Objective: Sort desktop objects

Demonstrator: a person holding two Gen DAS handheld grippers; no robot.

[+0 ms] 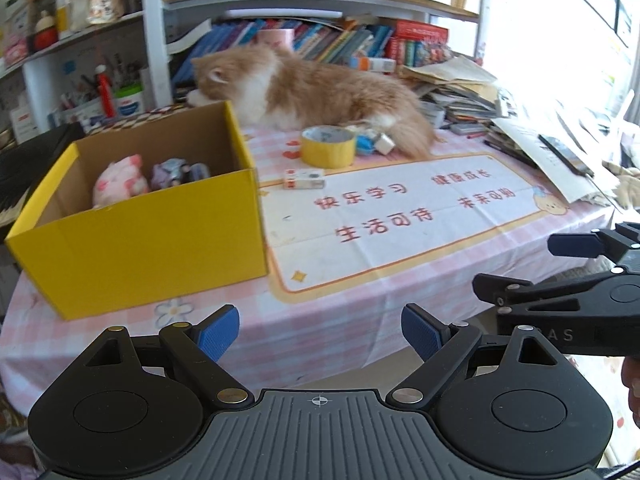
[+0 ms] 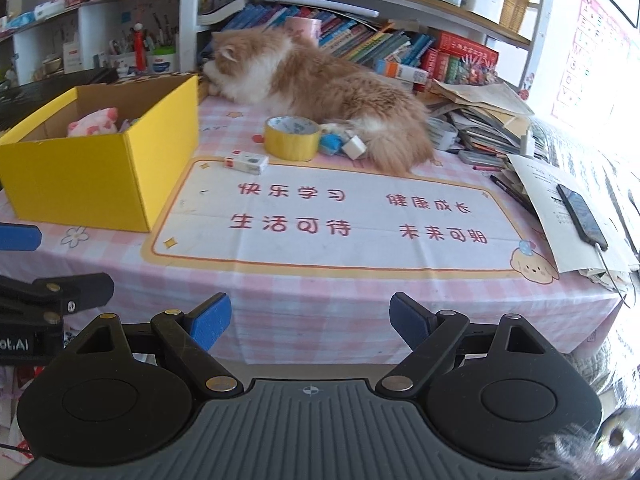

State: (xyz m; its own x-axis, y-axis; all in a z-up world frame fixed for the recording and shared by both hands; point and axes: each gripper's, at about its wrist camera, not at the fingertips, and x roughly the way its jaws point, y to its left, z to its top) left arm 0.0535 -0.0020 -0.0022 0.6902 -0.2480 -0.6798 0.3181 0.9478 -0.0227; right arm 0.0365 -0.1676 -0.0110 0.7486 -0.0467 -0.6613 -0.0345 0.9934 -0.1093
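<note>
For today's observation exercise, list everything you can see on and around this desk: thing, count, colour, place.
box: one, yellow, desk's left
plush toy: one, pink, inside box
small figure: one, purplish, inside box beside plush
cat: one, orange-white, lying behind tape
tape roll: one, yellow, mid-desk
small carton: one, white-red, before tape
desk mat: one, white with red characters, centre
phone: one, black, on papers at right
books: many, mixed, back shelf
left gripper: one, black with blue pads, open, empty
right gripper: same, open, empty
</note>
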